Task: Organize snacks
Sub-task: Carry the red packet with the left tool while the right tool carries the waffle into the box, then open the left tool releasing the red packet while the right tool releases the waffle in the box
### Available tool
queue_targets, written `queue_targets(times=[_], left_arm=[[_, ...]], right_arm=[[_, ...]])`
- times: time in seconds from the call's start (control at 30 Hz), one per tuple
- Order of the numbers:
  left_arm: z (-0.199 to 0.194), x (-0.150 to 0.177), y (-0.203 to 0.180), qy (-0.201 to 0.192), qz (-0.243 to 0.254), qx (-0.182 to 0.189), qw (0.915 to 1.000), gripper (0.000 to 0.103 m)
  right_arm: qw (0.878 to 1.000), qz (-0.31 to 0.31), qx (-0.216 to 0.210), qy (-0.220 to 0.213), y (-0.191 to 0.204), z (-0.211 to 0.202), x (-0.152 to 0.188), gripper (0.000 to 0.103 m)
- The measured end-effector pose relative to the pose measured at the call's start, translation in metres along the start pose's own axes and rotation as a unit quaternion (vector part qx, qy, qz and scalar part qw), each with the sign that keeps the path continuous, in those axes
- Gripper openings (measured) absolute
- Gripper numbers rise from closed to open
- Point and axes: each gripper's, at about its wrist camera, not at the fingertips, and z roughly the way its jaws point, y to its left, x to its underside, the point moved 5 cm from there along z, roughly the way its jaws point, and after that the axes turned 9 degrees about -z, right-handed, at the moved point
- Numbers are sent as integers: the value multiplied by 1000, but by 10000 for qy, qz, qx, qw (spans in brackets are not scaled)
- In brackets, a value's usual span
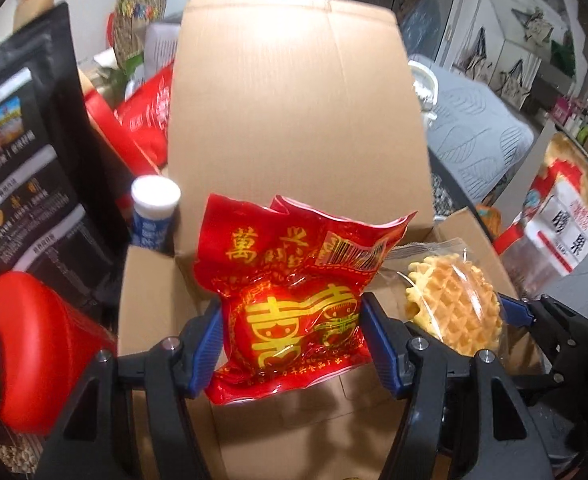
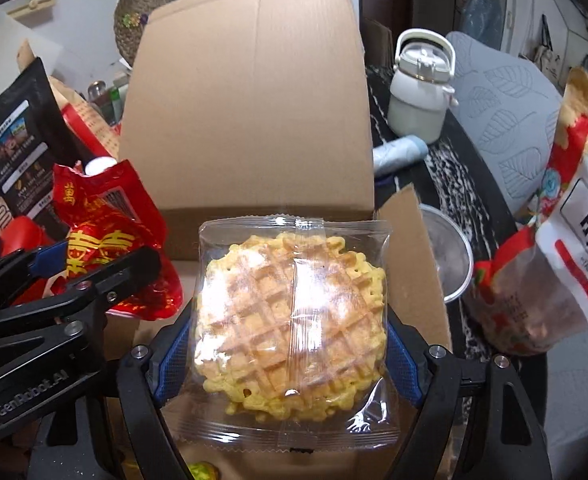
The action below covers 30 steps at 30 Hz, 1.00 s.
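My left gripper [image 1: 291,334] is shut on a red snack packet with gold characters [image 1: 289,280] and holds it over the open cardboard box [image 1: 294,100]. My right gripper [image 2: 289,344] is shut on a clear-wrapped waffle [image 2: 289,312] and holds it over the same box [image 2: 249,100], just right of the left gripper. The waffle also shows in the left wrist view [image 1: 454,304], and the red packet shows in the right wrist view [image 2: 109,232]. The box's back flap stands upright behind both packets.
A black snack bag [image 1: 21,152], a red container [image 1: 41,352] and a white-capped bottle [image 1: 153,216] stand left of the box. A red-and-white snack bag [image 2: 566,240], a steel bowl [image 2: 446,252] and a white kettle [image 2: 418,84] are on the right.
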Motion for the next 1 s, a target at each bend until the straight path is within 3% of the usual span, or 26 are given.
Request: queue_targets(times=[0.3, 0.4, 0.47, 0.6, 1.0], left_arm=[[19, 2, 1, 258, -60, -55, 9996, 63], [10, -7, 0, -20, -21, -106, 9999, 63], [4, -11, 0, -163, 65, -228, 9996, 64], [-3, -14, -4, -105, 196, -429, 9988, 64], [-24, -9, 1, -141, 134, -359, 9992, 64]], right_arm=[[9994, -73, 197, 288, 1, 15, 2, 83], [9987, -192, 219, 414, 6, 20, 4, 85], [9985, -196, 210, 467, 8, 22, 5, 92], [9988, -105, 289, 390, 7, 17, 3, 97], [9980, -227, 557, 185, 15, -12, 0, 98]])
